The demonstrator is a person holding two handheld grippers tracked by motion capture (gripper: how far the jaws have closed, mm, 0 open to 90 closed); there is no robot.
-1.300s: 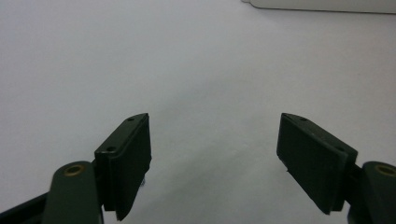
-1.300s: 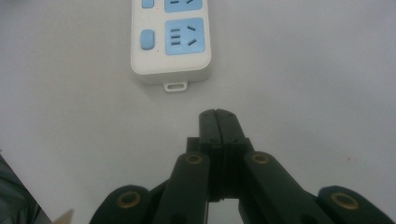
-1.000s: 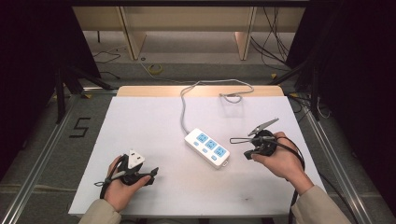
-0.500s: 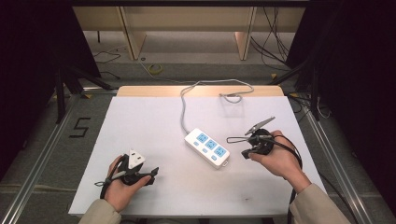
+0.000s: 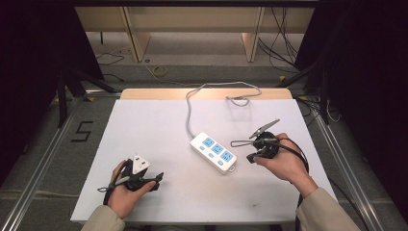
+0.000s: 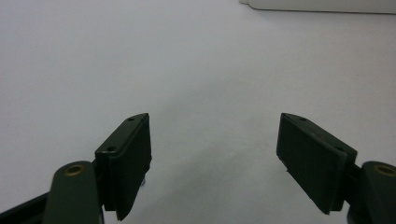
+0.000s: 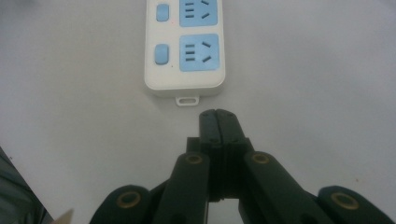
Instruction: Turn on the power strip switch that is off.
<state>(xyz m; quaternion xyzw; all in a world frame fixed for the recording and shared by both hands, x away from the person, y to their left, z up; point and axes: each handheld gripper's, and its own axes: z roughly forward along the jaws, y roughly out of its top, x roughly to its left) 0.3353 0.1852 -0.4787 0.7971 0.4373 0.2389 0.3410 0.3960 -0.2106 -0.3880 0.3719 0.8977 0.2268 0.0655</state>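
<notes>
Nothing much has shifted since a second ago: my right gripper [image 5: 240, 144] has only drifted slightly, and my left one has kept its place near the table's front edge.

From above I see the white power strip [image 5: 214, 152] lying slantwise near the middle of the white table [image 5: 159, 125], its grey cord [image 5: 192, 108] running away to the far edge and curling there. My right gripper sits just beside the strip's near end, apart from it. In the right gripper view its jaws are pressed flat together with nothing between them, their tips pointing at the small hanging loop [image 7: 187, 101] on the strip's end, close to it but with bare table between.

My left gripper [image 5: 159, 177] rests low at the front left, well apart from the strip. In the left gripper view its jaws stand spread wide over bare table, holding nothing.
</notes>
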